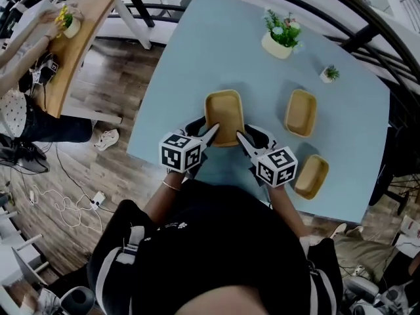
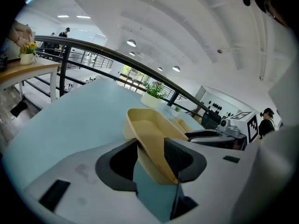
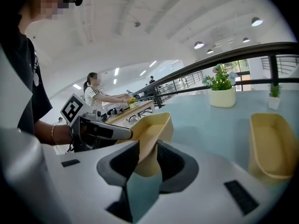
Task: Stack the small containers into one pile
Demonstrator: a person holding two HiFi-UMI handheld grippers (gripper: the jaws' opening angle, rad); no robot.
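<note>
At the near edge of the blue table [image 1: 190,64], the left gripper [image 1: 211,133] pinches the tan tray's [image 1: 224,113] near-left corner and the right gripper [image 1: 241,138] its near-right corner, jaws closed on the rim.

On your light-blue table [image 1: 197,58]: cream-potted plant w/ pink flowers [image 1: 282,35] at far edge, tiny white-potted plant [image 1: 329,74] nr it. To your left: wooden desk [image 1: 82,48] w/ yellow-flower pot [image 1: 67,21]; cables [image 1: 62,205] on wood floor [image 1: 131,84].
</note>
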